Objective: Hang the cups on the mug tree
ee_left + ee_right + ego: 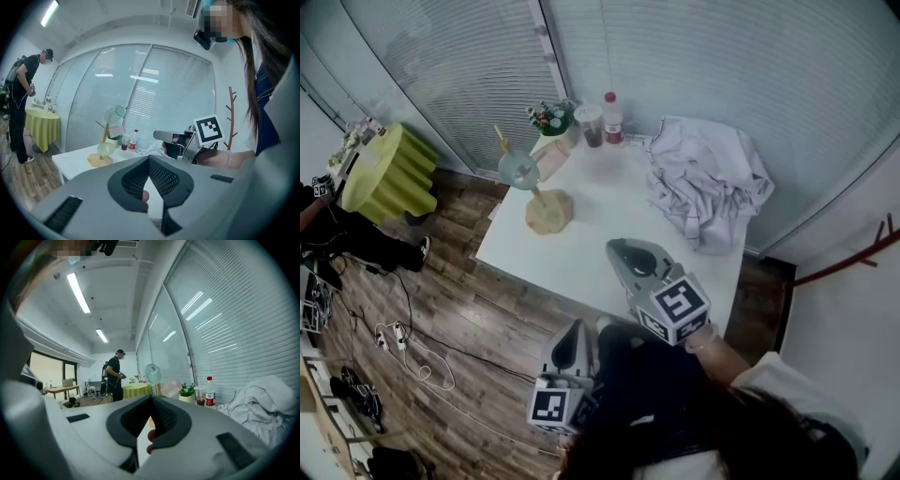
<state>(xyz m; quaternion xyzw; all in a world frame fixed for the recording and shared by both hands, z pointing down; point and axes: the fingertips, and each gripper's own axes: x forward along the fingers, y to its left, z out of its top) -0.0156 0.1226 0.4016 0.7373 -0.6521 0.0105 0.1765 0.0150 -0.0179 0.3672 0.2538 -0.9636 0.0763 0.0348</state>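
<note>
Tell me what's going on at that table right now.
A person holds a hand-held gripper in each hand at the near edge of the white table. The left hand-held gripper and the right hand-held gripper are both shut and empty. The mug tree already carries a bluish cup on top, with a pink cup and a pale green cup lower.

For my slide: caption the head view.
Left gripper and right gripper, shut and empty, near the table; cups hang on mug tree.
</note>
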